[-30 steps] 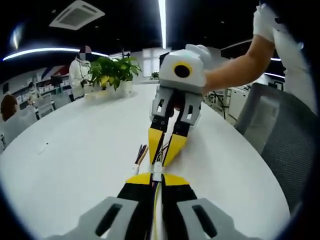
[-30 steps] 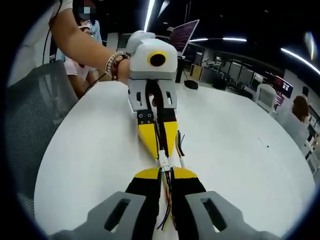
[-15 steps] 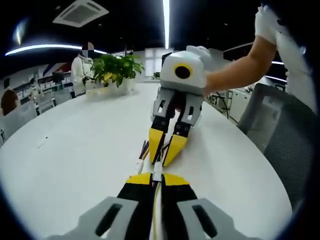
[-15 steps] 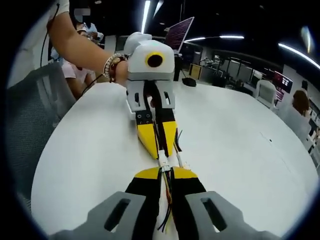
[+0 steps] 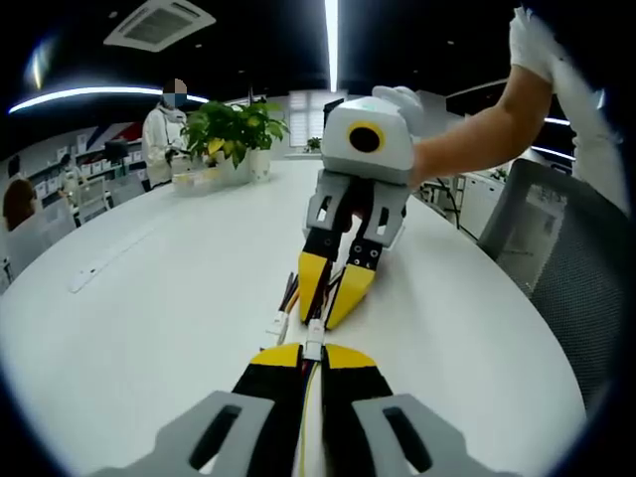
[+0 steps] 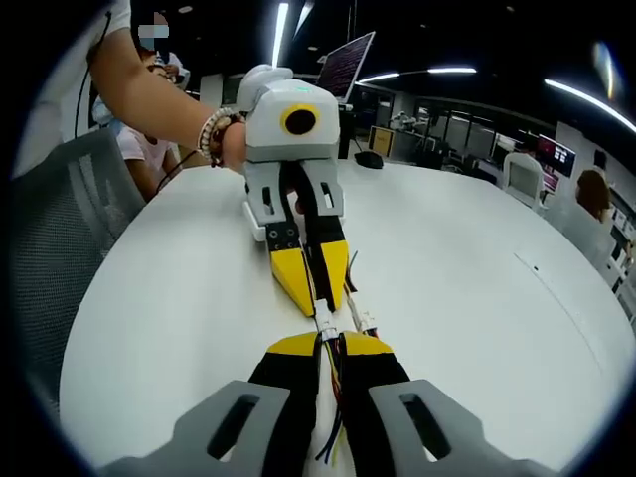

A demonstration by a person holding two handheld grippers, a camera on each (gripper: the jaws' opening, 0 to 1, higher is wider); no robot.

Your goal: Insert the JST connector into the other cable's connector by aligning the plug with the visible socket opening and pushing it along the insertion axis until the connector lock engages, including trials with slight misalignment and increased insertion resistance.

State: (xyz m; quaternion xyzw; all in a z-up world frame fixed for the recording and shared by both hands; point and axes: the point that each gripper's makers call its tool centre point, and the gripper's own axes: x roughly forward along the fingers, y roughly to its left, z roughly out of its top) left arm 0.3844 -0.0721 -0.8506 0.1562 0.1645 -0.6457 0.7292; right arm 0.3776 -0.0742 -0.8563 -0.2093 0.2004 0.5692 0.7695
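Left gripper view, near: the left gripper [image 5: 314, 355] is closed on a cable, its yellow tips pinched just behind a small white JST connector [image 5: 314, 339]. That connector is met end to end by the opposing connector, held low over the white table [image 5: 149, 328]. Loose coloured wires [image 5: 288, 296] with a second white plug lie just beside it. Beyond, the right gripper [image 5: 329, 303] is clamped on the other cable [image 6: 331, 417], seen multicoloured in the right gripper view. Far back, a potted plant [image 5: 231, 134] stands.
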